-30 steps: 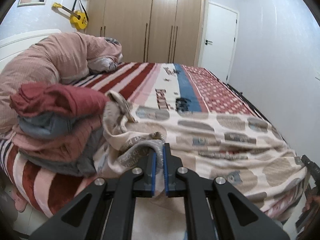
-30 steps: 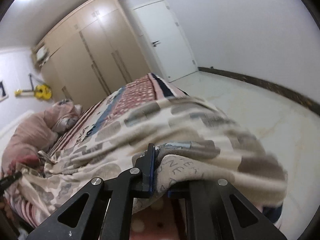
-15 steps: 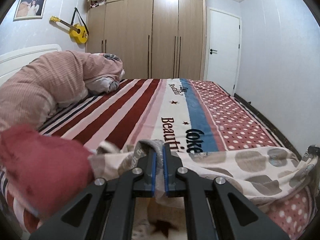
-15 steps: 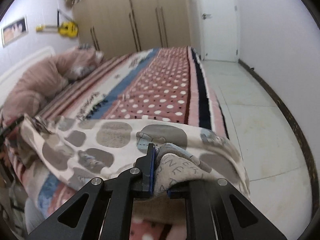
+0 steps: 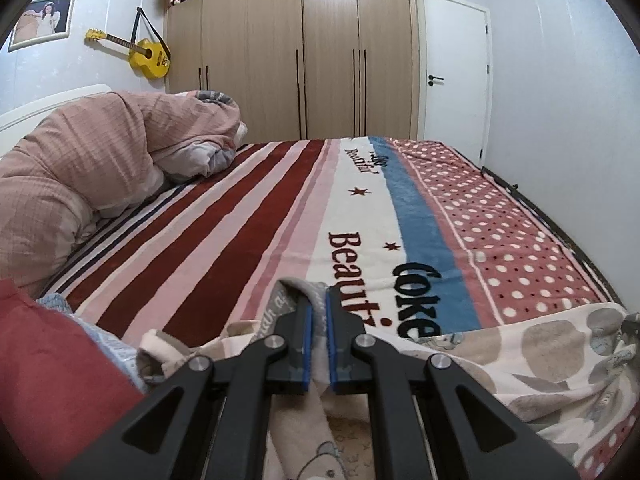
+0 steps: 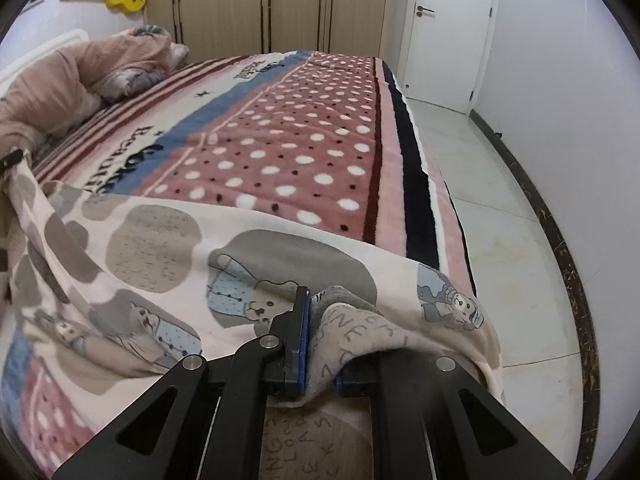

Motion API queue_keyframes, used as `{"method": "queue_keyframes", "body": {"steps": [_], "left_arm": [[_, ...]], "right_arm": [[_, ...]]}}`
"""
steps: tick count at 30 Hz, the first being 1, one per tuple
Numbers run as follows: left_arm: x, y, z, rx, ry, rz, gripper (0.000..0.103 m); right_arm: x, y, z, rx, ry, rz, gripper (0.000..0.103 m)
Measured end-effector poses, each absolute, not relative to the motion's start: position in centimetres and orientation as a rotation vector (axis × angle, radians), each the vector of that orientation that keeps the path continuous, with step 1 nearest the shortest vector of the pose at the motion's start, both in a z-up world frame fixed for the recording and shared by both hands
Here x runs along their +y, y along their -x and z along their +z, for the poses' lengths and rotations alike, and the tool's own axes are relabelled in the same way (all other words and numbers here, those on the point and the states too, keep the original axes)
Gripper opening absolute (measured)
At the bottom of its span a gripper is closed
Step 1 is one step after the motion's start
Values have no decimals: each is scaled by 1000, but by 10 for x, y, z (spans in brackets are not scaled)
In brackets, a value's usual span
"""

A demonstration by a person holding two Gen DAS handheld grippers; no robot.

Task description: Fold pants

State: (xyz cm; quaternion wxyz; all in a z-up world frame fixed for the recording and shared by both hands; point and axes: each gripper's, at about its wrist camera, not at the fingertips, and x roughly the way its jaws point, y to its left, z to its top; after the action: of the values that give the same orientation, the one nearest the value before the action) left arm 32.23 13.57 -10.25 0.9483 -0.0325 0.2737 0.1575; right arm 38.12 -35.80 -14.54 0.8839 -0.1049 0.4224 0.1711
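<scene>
1. Compared with a second ago, the pants (image 6: pixel 168 248) no longer lie spread over most of the bed (image 5: pixel 248 216); they now hang stretched across its near edge, leaving the striped and dotted blanket (image 6: pixel 304 152) bare beyond them.
2. The pile of folded clothes that filled the left of the left wrist view earlier has slipped mostly out of it; only a dark red garment (image 5: pixel 52 364) and a bit of light blue cloth remain at the lower left.
3. The left gripper (image 5: pixel 319 312) stays clenched on the grey lettered waistband of the pants, its blue pads pressed to the fabric on both sides.
4. The right gripper (image 6: pixel 320 320) likewise stays clamped on a bunch of the waistband; one finger is draped over by the cloth.
5. The pants are cream with grey blotches and small bear figures, held taut between the two grippers along the bed's near side.
6. A rumpled pink quilt (image 5: pixel 80 160) lies at the head of the bed.
7. Behind stand a tall wooden wardrobe (image 5: pixel 320 48) and a white door (image 5: pixel 456 68); a yellow guitar (image 5: pixel 148 56) and a framed picture (image 5: pixel 42 20) hang on the wall.
8. Pale floor tiles (image 6: pixel 500 184) run beside the bed toward the door.
</scene>
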Motion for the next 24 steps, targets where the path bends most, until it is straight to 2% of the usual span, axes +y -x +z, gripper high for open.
{"method": "queue_keyframes", "body": {"steps": [15, 19, 20, 21, 22, 23, 24], "left_arm": [[150, -337, -122, 589, 83, 368, 5], [156, -342, -125, 628, 92, 372, 8], [156, -342, -125, 636, 90, 366, 11], [154, -340, -123, 636, 84, 354, 23], [153, -336, -119, 625, 80, 345, 46], [152, -330, -113, 603, 72, 347, 58], [152, -323, -107, 578, 64, 344, 64]], "right_arm": [[-352, -385, -155, 882, 272, 320, 4], [-355, -389, -155, 905, 247, 328, 11], [-355, -388, -154, 912, 241, 335, 19], [-356, -387, -151, 916, 235, 343, 28], [-356, -384, -147, 916, 225, 360, 32], [-356, -381, -142, 917, 212, 383, 38], [-356, -377, -137, 918, 196, 404, 41]]}}
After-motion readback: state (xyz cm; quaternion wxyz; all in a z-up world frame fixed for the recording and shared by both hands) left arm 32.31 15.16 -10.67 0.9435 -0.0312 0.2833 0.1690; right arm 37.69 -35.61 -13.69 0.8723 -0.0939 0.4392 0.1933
